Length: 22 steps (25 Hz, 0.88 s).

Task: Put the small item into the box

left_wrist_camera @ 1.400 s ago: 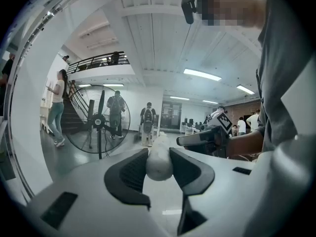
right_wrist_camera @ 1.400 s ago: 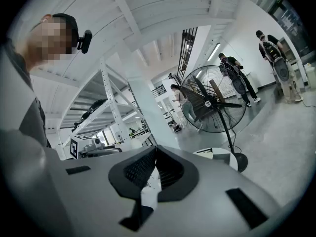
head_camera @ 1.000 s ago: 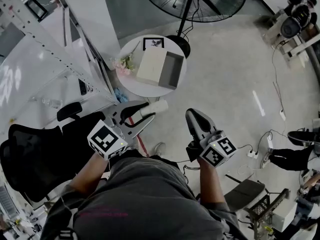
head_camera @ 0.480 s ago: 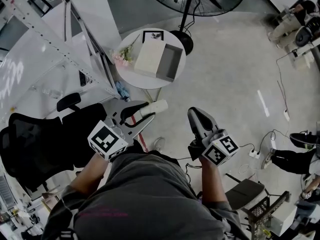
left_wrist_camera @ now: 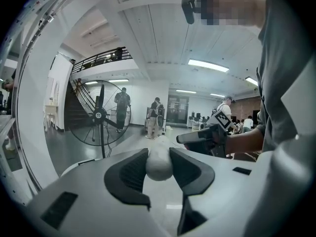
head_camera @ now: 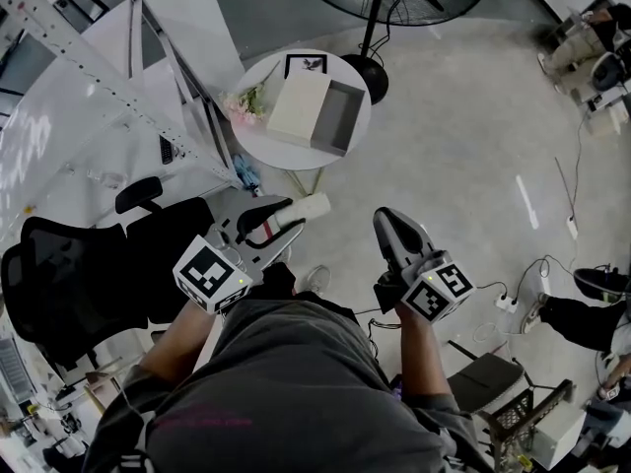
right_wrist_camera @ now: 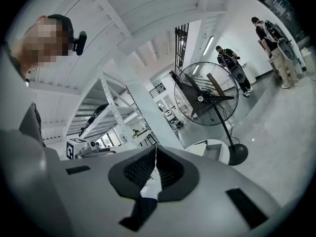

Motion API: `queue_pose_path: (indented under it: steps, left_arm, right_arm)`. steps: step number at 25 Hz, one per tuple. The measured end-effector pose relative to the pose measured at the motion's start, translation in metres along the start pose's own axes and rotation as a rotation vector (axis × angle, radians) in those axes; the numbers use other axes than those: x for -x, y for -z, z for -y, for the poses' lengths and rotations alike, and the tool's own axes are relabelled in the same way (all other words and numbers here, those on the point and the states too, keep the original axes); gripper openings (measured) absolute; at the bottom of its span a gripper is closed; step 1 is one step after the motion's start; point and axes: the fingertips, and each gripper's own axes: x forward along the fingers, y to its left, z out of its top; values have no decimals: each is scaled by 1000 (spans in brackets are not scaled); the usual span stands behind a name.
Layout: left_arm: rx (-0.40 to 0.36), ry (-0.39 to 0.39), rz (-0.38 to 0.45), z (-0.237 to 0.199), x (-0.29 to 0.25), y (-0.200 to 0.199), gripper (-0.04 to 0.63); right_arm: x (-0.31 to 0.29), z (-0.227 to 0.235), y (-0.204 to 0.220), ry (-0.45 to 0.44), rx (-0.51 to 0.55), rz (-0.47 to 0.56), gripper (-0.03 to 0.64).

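My left gripper [head_camera: 281, 222] is shut on a small white cylinder [head_camera: 305, 211]; in the left gripper view that cylinder [left_wrist_camera: 159, 163] sits pinched between the two dark pads, pointing forward. My right gripper [head_camera: 391, 227] is shut with nothing between its jaws, which meet in the right gripper view [right_wrist_camera: 156, 168]. Both are held at waist height. Well ahead, on a small round white table [head_camera: 286, 153], stands the open grey box [head_camera: 340, 117] with its pale lid [head_camera: 299, 109] lying beside it on the left. The box is also in the right gripper view [right_wrist_camera: 216, 152].
A black office chair [head_camera: 89, 274] stands at my left beside white shelving [head_camera: 89, 77]. A big floor fan [head_camera: 380, 28] rises behind the table. A small framed picture [head_camera: 305, 65] and pink flowers [head_camera: 245, 106] share the tabletop. Cables and a power strip [head_camera: 505, 302] lie on the floor to the right.
The round table with the box has shifted slightly in the head view as I move. Both grippers keep their pose and the cylinder stays held.
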Motion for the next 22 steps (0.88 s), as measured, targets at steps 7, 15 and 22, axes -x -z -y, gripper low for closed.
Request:
queue_pose_path:
  steps: [7, 15, 22]
  left_arm:
    - [10, 2, 0, -20, -11, 4, 144]
    - [37, 41, 7, -67, -37, 1, 144]
    - [45, 80, 7, -135, -57, -1, 144]
  right_arm:
    - [-14, 12, -6, 12, -1, -8, 23]
    - [-56, 35, -15, 47, -6, -16, 23]
    - [-119, 53, -29, 78, -5, -23, 23]
